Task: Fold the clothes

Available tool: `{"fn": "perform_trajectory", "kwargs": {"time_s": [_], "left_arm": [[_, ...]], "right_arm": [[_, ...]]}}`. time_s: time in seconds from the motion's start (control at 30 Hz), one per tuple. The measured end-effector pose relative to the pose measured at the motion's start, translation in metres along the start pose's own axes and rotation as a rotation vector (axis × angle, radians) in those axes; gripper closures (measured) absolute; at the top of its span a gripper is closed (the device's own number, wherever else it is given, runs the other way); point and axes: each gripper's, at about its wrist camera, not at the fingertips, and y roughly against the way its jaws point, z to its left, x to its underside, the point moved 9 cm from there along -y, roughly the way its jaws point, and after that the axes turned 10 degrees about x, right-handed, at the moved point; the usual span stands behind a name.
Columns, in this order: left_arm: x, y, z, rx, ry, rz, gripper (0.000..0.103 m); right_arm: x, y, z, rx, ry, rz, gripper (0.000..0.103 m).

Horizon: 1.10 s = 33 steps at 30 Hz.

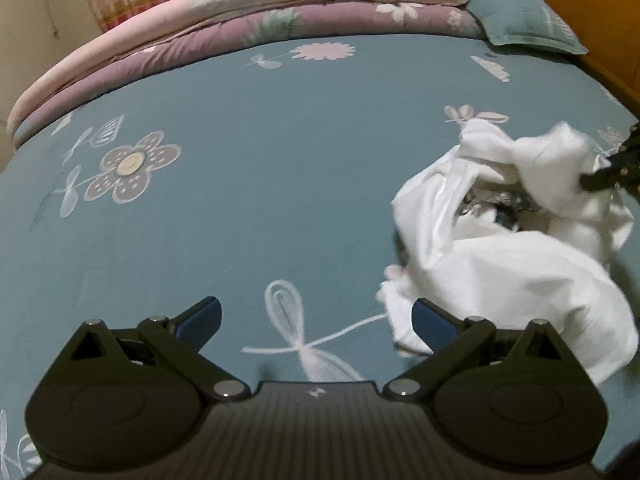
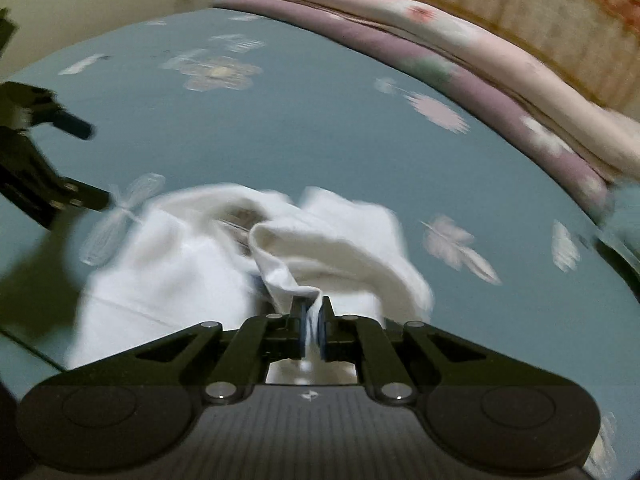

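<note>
A crumpled white garment [image 1: 516,252] lies on the teal flowered bedsheet [image 1: 280,168], to the right in the left wrist view. My left gripper [image 1: 316,320] is open above the sheet, with the garment's near edge beside its right finger and nothing between the pads. In the right wrist view my right gripper [image 2: 312,320] is shut on a pinched fold of the white garment [image 2: 280,256], which bunches up ahead of it. The right gripper also shows as a dark shape at the right edge of the left wrist view [image 1: 616,168]. The left gripper [image 2: 86,166] stands open at the left.
Folded pink and purple quilts [image 1: 248,12] are stacked along the far side of the bed. A teal pillow [image 1: 524,20] lies at the far right corner beside a wooden bed frame [image 1: 592,8]. Bare sheet stretches left of the garment.
</note>
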Motion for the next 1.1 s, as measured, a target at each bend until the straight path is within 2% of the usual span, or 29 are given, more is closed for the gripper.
{"fn": "perform_trajectory", "kwargs": {"time_s": [0.13,0.4,0.47,0.5,0.53,0.57,0.6,0.63,0.67,0.73,0.83,0.97,1.1], "left_arm": [[-0.008,-0.006,-0.014,0.037,-0.026,0.001,0.002],[-0.018,-0.013,-0.033,0.05,-0.065,0.021,0.002],[-0.02,-0.014,-0.037,0.049,-0.071,0.023,0.002],[-0.02,-0.014,-0.038,0.047,-0.07,0.024,0.002],[-0.021,-0.014,-0.039,0.046,-0.068,0.025,0.002],[-0.022,-0.014,-0.039,0.048,-0.065,0.027,0.002],[-0.021,-0.016,-0.039,0.05,-0.063,0.033,0.002],[-0.021,-0.017,-0.039,0.051,-0.061,0.04,0.002],[-0.021,-0.019,-0.039,0.052,-0.059,0.046,0.002],[-0.021,-0.021,-0.04,0.055,-0.055,0.059,0.002],[-0.022,-0.025,-0.044,0.049,-0.062,0.073,0.002],[-0.024,-0.026,-0.049,0.051,-0.056,0.075,0.002],[-0.024,-0.029,-0.052,0.048,-0.041,0.089,0.002]], "right_arm": [[0.027,-0.008,-0.051,0.102,-0.078,0.073,0.093],[0.072,-0.039,-0.128,0.243,-0.169,0.208,0.095],[0.075,-0.042,-0.138,0.183,-0.264,0.214,0.092],[0.074,-0.039,-0.139,0.127,-0.317,0.191,0.091],[0.073,-0.035,-0.139,0.066,-0.367,0.162,0.086],[0.071,-0.029,-0.138,0.003,-0.402,0.126,0.069],[0.069,-0.024,-0.135,-0.046,-0.419,0.093,0.057],[0.067,-0.019,-0.132,-0.09,-0.432,0.062,0.039],[0.066,-0.017,-0.129,-0.137,-0.44,0.04,0.035],[0.066,-0.018,-0.121,-0.225,-0.449,0.02,0.035],[0.067,-0.036,-0.111,-0.301,-0.467,0.034,0.035],[0.066,-0.061,-0.094,-0.443,-0.545,0.054,0.038],[0.046,-0.058,-0.071,-0.519,-0.519,-0.011,0.039]]}}
